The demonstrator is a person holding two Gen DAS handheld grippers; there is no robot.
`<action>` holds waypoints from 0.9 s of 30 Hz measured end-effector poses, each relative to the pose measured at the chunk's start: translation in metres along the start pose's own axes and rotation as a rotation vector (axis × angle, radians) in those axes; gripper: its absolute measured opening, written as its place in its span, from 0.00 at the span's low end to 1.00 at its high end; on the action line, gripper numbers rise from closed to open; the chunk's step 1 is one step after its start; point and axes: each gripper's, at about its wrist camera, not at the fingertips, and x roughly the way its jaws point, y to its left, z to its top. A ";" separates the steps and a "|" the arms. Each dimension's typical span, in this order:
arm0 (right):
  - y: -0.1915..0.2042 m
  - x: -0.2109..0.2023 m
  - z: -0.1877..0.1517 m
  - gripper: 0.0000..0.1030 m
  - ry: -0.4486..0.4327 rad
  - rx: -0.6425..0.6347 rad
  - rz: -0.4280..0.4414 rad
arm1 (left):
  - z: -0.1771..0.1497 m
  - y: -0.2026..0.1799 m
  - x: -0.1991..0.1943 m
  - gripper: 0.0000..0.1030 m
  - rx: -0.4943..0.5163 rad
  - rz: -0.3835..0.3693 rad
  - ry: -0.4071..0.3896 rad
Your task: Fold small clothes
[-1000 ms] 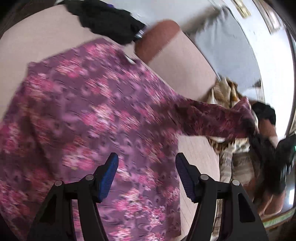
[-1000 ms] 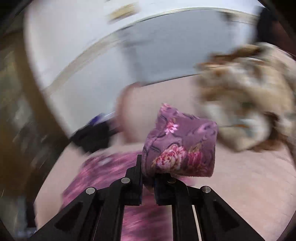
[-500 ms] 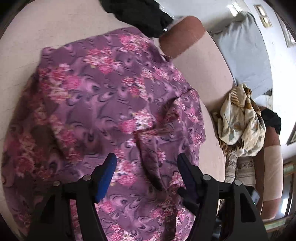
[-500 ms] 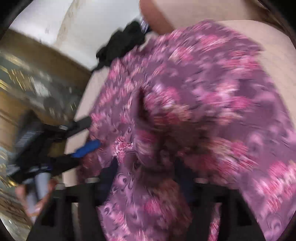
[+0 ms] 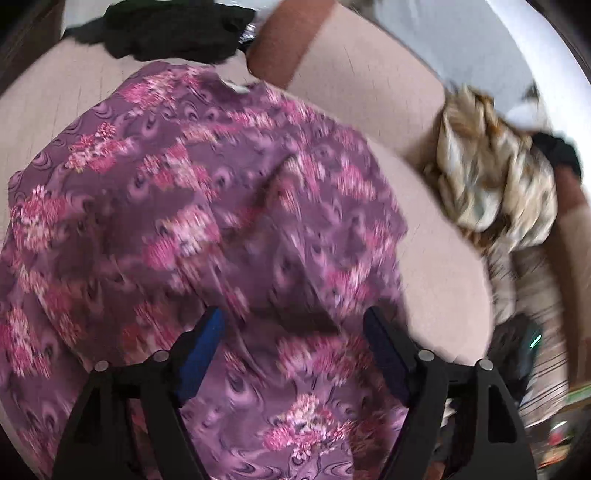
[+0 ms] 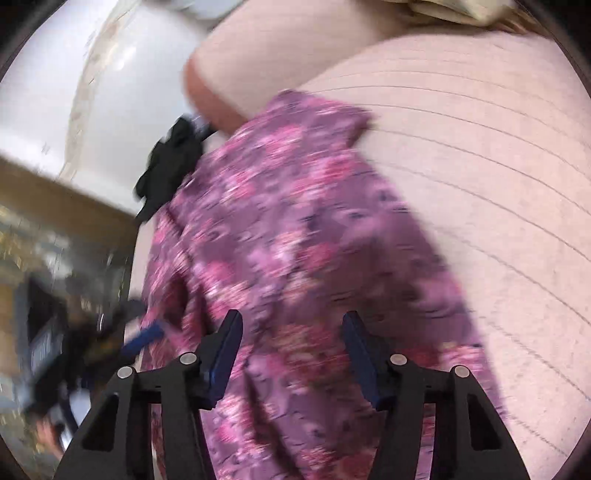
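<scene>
Sleeve released and laid over the purple floral garment [image 5: 207,221]; the fold of that side is made.

One second ago the right gripper [image 6: 291,350] was clenched on the cuff, lifted away from the garment; now the sleeve lies folded across the middle of the garment, and these jaws are released, closing again with no cloth pressed between them; the left gripper [image 5: 291,354] hovers over the near part of the garment, jaws opening, grasping nothing; I judge the next fold can begin. The garment lies flat on the beige sofa seat [image 5: 436,258], its far edge touching the black cloth [image 5: 173,29]; beside the garment's right edge the seat is bare, good room for moving; beyond that bare seat stands the pile of cream patterned clothes [image 5: 491,177].
</scene>
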 end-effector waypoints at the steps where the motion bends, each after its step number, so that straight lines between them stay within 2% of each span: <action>1: -0.005 -0.001 0.003 0.60 -0.005 0.015 -0.001 | -0.007 -0.009 0.008 0.75 0.026 0.041 0.010; 3: -0.010 -0.008 0.010 0.60 -0.028 0.031 -0.007 | -0.012 -0.019 0.022 0.74 0.071 0.138 -0.004; 4: -0.010 -0.010 0.015 0.60 -0.037 0.035 0.008 | -0.012 -0.021 0.027 0.51 0.089 0.171 -0.022; 5: -0.011 -0.009 0.023 0.60 -0.038 0.045 0.028 | -0.012 -0.018 0.028 0.15 0.079 0.179 -0.019; 6: -0.011 -0.013 0.028 0.60 -0.033 0.056 0.046 | -0.009 -0.009 0.025 0.06 0.030 0.154 -0.007; 7: -0.007 -0.011 0.035 0.61 -0.028 0.061 0.066 | -0.008 0.001 0.015 0.06 -0.021 0.094 -0.023; 8: -0.004 -0.010 0.042 0.61 -0.015 0.059 0.095 | -0.010 0.012 -0.002 0.06 -0.065 0.034 -0.071; 9: -0.002 -0.007 0.048 0.61 -0.004 0.059 0.107 | -0.013 0.021 -0.024 0.06 -0.096 0.009 -0.120; 10: -0.001 -0.002 0.055 0.62 0.002 0.065 0.105 | -0.016 0.029 -0.043 0.06 -0.129 -0.027 -0.144; 12: -0.001 0.015 0.070 0.62 0.032 0.074 0.124 | -0.026 0.051 -0.075 0.06 -0.204 -0.151 -0.176; 13: -0.004 0.020 0.075 0.62 0.035 0.087 0.111 | -0.033 0.061 -0.087 0.06 -0.231 -0.169 -0.192; 16: -0.010 0.036 0.086 0.62 0.046 0.118 0.109 | -0.057 0.087 -0.101 0.06 -0.278 -0.146 -0.201; 18: -0.013 0.040 0.088 0.62 0.041 0.131 0.108 | -0.072 0.101 -0.100 0.06 -0.268 -0.138 -0.205; 21: -0.008 0.047 0.086 0.62 0.052 0.110 0.110 | -0.085 0.115 -0.075 0.09 -0.274 -0.106 -0.075; 23: -0.005 0.050 0.087 0.62 0.054 0.088 0.102 | -0.093 0.116 -0.071 0.19 -0.259 -0.062 -0.051; 24: -0.004 0.050 0.088 0.62 0.053 0.084 0.101 | -0.094 0.117 -0.072 0.21 -0.246 -0.049 -0.051; 27: -0.008 0.045 0.098 0.62 0.028 0.102 0.123 | -0.088 0.119 -0.089 0.39 -0.230 -0.039 -0.096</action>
